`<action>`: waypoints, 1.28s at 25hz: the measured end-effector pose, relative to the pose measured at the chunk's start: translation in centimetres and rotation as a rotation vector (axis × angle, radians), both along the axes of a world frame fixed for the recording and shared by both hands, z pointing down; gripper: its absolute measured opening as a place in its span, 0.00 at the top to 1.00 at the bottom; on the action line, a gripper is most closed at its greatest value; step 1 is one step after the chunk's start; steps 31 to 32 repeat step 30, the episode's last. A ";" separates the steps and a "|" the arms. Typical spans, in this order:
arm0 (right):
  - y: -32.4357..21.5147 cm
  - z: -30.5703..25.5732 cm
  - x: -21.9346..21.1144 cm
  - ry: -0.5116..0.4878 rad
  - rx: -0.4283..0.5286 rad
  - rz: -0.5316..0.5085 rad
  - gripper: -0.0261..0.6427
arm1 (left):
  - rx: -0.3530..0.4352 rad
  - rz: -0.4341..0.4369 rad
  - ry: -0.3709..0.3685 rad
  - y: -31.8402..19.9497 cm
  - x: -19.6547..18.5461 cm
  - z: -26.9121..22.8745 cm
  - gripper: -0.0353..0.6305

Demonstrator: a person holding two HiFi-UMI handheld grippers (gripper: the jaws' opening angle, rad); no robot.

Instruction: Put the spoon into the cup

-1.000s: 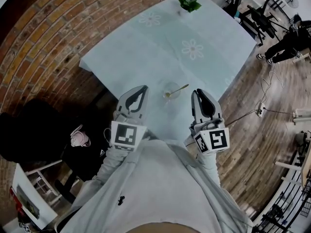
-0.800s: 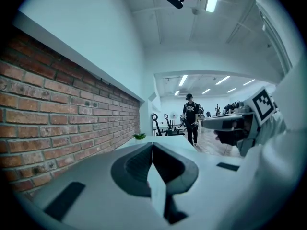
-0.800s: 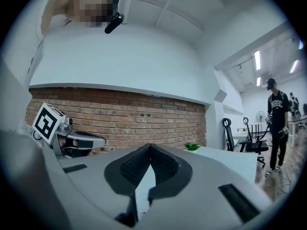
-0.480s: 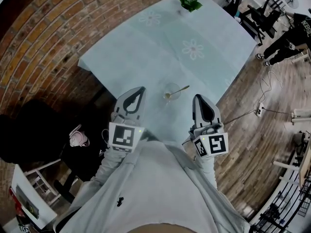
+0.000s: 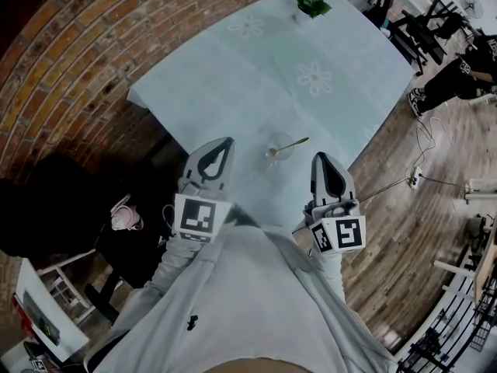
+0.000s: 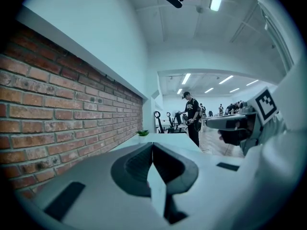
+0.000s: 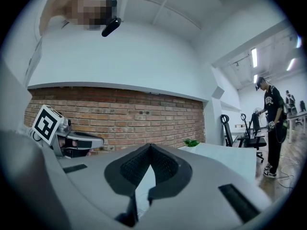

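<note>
Left claw [image 5: 227,142], right claw [image 5: 320,158], level, closed

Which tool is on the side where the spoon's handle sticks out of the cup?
The right tool: the spoon in the cup leans its handle toward it, while the left tool sits on the cup's other side.
</note>
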State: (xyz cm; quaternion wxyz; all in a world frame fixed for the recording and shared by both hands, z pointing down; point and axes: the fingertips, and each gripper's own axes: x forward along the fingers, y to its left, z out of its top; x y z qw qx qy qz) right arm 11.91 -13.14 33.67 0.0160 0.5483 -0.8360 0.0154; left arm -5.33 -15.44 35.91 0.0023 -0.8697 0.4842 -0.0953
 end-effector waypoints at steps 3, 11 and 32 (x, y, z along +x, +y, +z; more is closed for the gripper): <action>0.0 0.2 -0.2 0.002 -0.003 -0.001 0.94 | -0.002 -0.001 0.000 0.1 -0.2 0.2 0.92; -0.2 0.3 -0.8 0.007 -0.009 -0.020 0.94 | -0.002 -0.007 0.002 0.3 -0.7 0.2 0.92; 0.6 1.3 -0.2 -0.007 -0.034 -0.010 0.94 | -0.026 -0.017 -0.001 1.1 -0.5 1.1 0.92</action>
